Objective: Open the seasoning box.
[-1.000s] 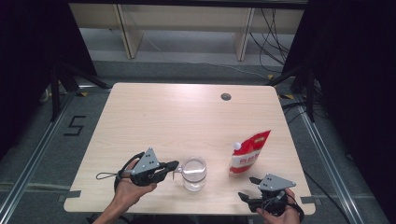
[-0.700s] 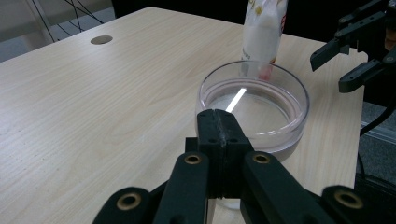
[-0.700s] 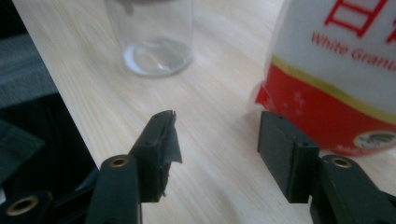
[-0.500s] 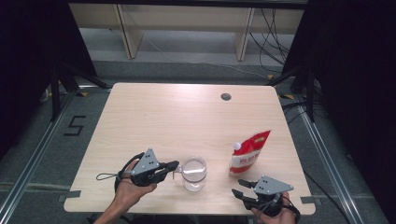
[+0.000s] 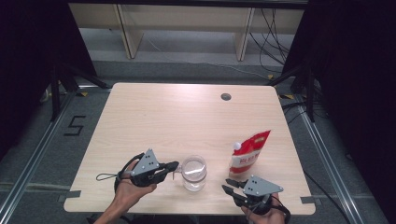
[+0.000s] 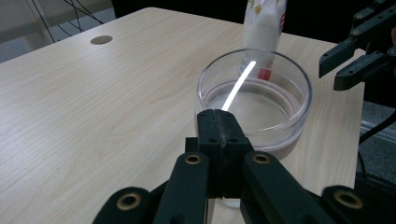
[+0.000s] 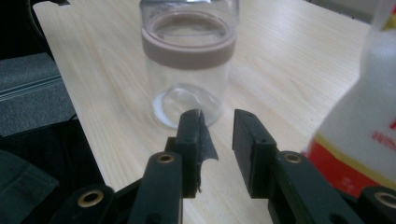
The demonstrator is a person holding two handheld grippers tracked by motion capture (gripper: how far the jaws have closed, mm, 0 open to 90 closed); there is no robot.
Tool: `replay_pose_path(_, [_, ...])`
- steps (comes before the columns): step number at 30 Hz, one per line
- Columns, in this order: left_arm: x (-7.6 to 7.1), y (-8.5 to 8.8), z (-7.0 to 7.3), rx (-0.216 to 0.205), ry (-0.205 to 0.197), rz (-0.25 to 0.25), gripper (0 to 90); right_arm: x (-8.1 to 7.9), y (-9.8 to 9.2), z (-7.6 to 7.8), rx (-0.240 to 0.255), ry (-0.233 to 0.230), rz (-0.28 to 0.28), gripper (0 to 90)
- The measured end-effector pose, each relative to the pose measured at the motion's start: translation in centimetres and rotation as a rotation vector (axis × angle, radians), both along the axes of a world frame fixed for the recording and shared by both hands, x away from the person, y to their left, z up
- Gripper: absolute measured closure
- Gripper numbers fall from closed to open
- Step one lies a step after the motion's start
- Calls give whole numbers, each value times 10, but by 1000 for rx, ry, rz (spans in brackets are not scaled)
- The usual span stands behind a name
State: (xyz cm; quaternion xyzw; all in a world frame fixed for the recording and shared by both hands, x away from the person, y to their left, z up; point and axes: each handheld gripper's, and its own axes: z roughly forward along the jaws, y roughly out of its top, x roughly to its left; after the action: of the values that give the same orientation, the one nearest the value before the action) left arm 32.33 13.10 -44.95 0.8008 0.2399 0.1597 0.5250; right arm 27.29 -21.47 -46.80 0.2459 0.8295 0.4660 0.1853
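A round dark grommet [image 5: 226, 97] sits in the light wooden table [image 5: 163, 121] near its far edge.

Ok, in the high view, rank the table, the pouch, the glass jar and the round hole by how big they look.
1. table
2. pouch, slightly bigger than the jar
3. glass jar
4. round hole

Glossy clear jar [image 5: 194, 171], seemingly glass

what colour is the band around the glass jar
Dusty pinkish-brown, clearest in the right gripper view on the glass jar.
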Motion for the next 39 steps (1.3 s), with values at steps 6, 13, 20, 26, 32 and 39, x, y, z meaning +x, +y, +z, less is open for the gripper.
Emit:
replay_pose_path(6, [-2,-2,0,1,4,-8,892,4,11,4,22,-42,15,826])
replay_pose_path(13, [-2,-2,0,1,8,-7,892,13,28,5,5,-67,40,872])
replay_pose_path(20, [-2,-1,0,11,-2,-16,893,18,33,5,-6,-82,39,881])
replay_pose_path(26, [-2,-1,0,10,-3,-14,893,23,38,7,-9,-96,50,886])
replay_pose_path(32, [-3,0,-1,-2,7,-11,892,28,43,7,-13,-90,49,887])
replay_pose_path(39, [-2,0,-1,-6,10,-11,892,33,50,11,-14,-111,91,882])
